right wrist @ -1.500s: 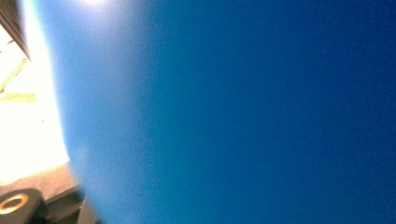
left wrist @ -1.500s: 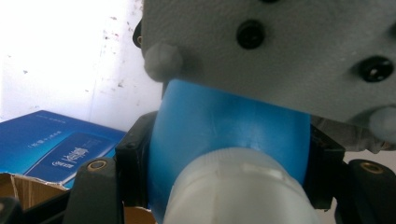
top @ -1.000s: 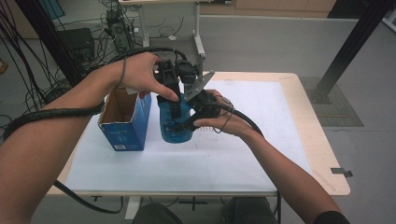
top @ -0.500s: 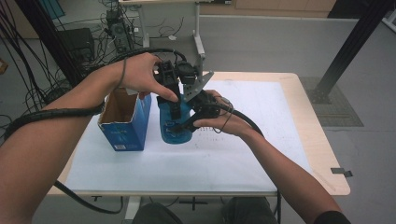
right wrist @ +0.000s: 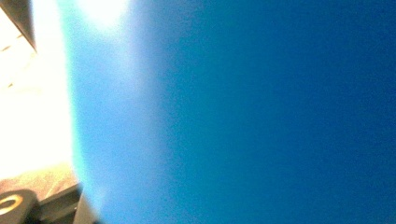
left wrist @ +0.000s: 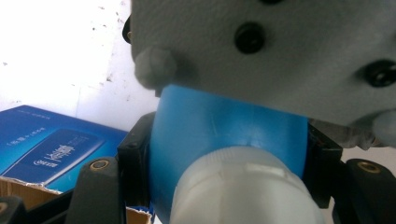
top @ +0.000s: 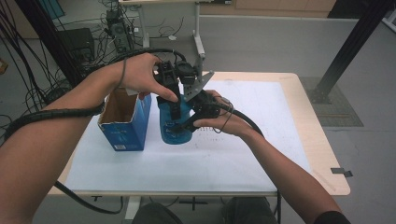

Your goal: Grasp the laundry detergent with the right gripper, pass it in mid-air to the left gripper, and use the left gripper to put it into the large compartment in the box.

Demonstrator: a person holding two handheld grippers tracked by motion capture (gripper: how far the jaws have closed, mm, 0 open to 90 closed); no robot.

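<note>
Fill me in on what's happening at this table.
A person holds a blue bottle upright on the white table with two hand-held tools. The left tool comes down from above and is clamped on the bottle's upper part, beside its white cap. The right tool grips the bottle's body from the side. An open blue box stands beside it.

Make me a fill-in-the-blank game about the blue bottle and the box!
1. The bottle on the table is the colour ____.
2. The bottle stands beside an open ____, which is blue too.
3. In the left gripper view, the left gripper has its jaws on either side of the bottle's ____ cap.
4. The right gripper meets the bottle lower down, on its ____.

Missing words: blue; box; white; body
</note>
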